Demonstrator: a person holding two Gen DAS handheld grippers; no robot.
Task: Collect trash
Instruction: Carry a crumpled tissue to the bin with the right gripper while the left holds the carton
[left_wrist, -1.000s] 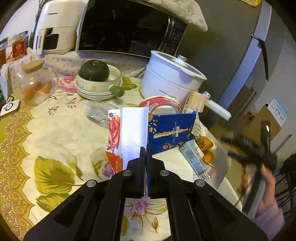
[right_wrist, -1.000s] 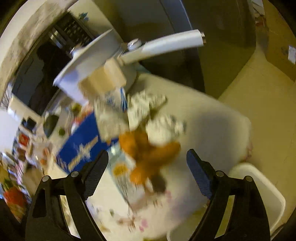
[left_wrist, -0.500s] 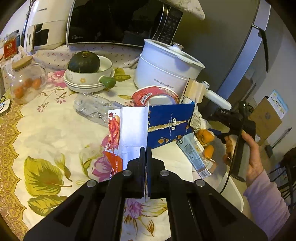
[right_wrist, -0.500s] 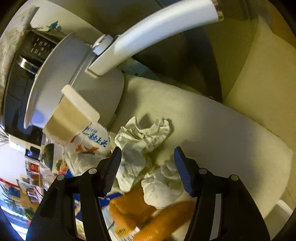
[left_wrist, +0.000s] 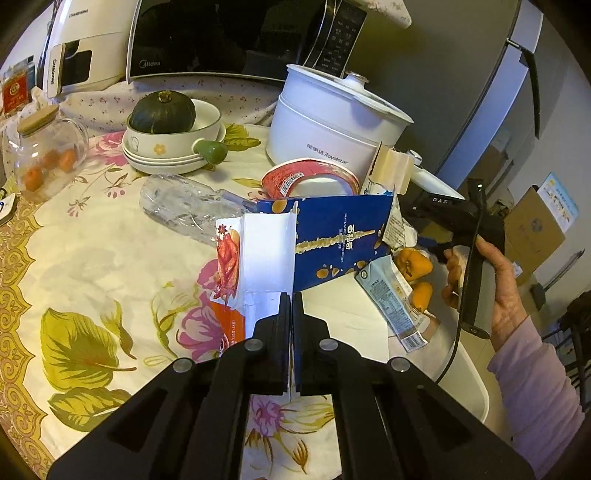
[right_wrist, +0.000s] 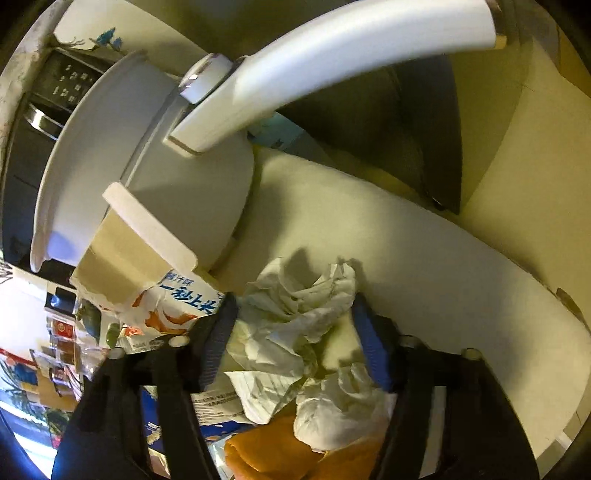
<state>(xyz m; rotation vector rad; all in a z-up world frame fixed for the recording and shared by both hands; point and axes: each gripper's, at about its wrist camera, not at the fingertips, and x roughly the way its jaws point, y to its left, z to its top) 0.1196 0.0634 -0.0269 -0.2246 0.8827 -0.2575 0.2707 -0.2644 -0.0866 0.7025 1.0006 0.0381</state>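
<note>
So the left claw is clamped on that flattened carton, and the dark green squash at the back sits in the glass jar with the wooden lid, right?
Not quite. The squash sits in the cream bowl, not the glass jar, which holds small orange fruits. The left wrist view shows this. The left claw is indeed clamped on the flattened carton.

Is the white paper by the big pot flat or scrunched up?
Scrunched up. The white paper is a wrinkled, folded wad beside the pot.

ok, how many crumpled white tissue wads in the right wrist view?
2: upper crumpled white tissue wad between the closing tongs, lower crumpled white tissue wad on orange peel. More may be hidden.
</note>
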